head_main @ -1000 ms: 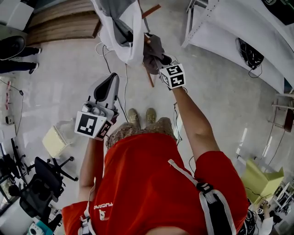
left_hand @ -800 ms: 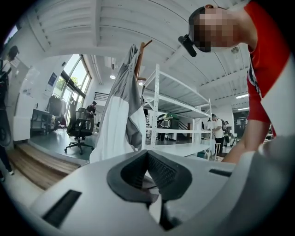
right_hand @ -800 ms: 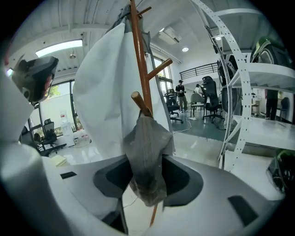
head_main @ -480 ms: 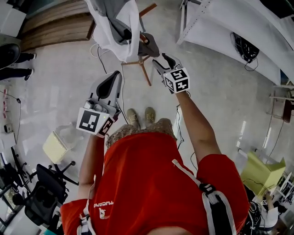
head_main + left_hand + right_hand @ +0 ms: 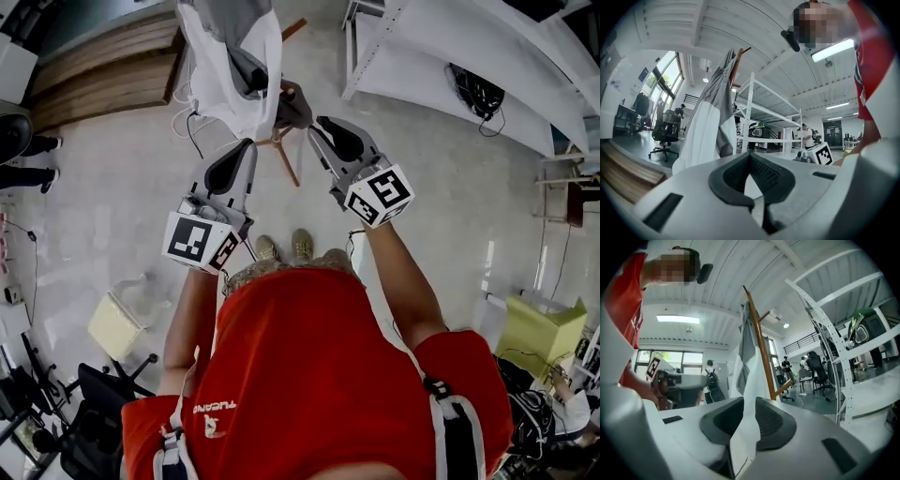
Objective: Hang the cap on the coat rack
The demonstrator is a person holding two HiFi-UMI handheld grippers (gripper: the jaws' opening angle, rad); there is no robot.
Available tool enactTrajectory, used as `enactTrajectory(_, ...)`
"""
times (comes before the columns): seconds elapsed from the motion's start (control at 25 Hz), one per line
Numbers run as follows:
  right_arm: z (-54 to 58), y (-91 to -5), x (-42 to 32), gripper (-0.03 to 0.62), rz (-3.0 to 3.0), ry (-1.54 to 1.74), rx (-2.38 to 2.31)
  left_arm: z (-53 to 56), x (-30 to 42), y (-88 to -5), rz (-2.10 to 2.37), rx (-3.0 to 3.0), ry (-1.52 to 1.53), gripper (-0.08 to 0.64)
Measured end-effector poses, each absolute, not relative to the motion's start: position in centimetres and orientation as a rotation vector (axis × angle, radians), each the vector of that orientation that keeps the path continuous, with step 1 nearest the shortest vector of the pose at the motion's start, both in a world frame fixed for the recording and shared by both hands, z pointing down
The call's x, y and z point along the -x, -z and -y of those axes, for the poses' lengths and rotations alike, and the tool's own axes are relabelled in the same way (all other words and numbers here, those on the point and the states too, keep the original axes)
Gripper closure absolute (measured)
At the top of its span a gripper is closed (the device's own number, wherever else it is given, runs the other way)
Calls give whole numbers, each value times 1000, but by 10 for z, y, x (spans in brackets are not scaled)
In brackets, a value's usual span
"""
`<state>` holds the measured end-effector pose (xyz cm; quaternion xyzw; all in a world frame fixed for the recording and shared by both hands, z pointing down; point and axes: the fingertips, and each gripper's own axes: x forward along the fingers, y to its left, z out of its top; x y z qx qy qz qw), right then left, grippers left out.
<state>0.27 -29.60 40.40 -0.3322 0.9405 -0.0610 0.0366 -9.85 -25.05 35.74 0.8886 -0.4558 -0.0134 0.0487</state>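
Observation:
The wooden coat rack (image 5: 281, 155) stands ahead of me with a white and grey garment (image 5: 239, 75) draped over it. A dark cap (image 5: 294, 108) hangs on one of its pegs, free of both grippers. My right gripper (image 5: 315, 123) is a little to the right of the cap and apart from it; its jaws are closing with a gap still showing and nothing between them. In the right gripper view (image 5: 749, 401) the rack pole (image 5: 758, 341) and the garment show beyond the jaws. My left gripper (image 5: 247, 145) is held up below the garment, fingertips together and empty.
White metal shelving (image 5: 441, 66) stands at the right and wooden boards (image 5: 103, 66) lie at the back left. A black office chair (image 5: 89, 412), a pale yellow box (image 5: 114, 323) and a yellow-green box (image 5: 539, 333) stand on the floor. Cables trail near the rack's foot.
The right gripper let go of the cap, left it on the rack and drew back toward my body. The left gripper rose slightly toward the rack.

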Motion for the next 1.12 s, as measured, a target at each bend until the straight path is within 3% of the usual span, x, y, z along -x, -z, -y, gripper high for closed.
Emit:
enactTrajectory(0.32, 250, -317, 29, 565, -2833, -18, 900, 252, 95, -322, 1344, -2782, 153, 552)
enactTrajectory(1.12, 237, -281, 50, 569, -2785, -127, 877, 245, 110, -295, 1360, -2829, 207, 552)
